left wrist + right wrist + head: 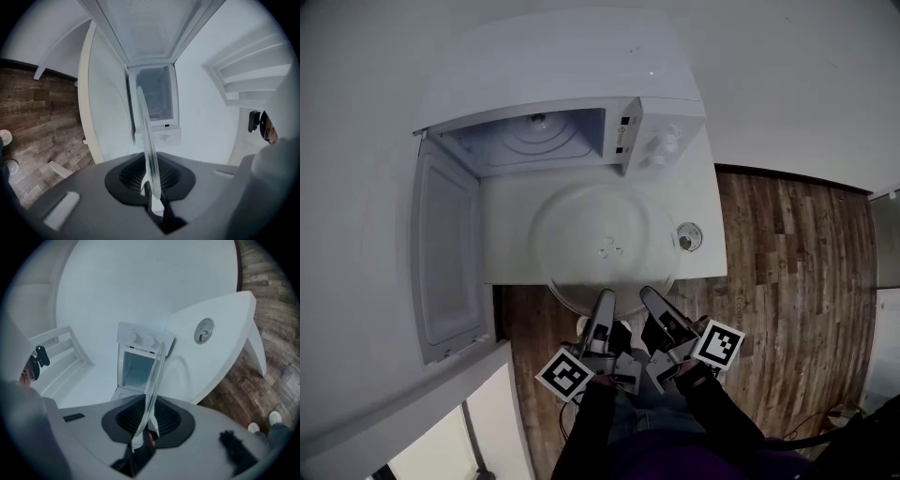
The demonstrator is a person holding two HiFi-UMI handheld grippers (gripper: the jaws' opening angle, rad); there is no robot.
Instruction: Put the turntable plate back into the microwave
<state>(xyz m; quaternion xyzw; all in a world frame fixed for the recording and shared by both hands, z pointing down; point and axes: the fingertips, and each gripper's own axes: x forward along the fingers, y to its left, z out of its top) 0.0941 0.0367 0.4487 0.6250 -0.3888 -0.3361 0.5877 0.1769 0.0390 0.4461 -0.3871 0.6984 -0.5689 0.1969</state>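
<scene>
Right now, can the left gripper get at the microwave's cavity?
Probably yes: the door stands wide open, and nothing stands on the table between the left gripper, shut on the glass plate, and the cavity.

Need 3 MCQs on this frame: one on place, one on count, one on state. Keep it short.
1. Where is the clear round glass turntable plate?
A) inside the white microwave
B) on top of the microwave
C) over the white table, in front of the microwave

2. How many grippers clamp the plate?
A) two
B) one
C) none

3. The microwave's door is:
A) shut
B) swung open
C) missing

Key: 1C, the head view shows it over the table. 2A, the left gripper and right gripper each pinch its near rim. 3B, the cavity is exposed.
</scene>
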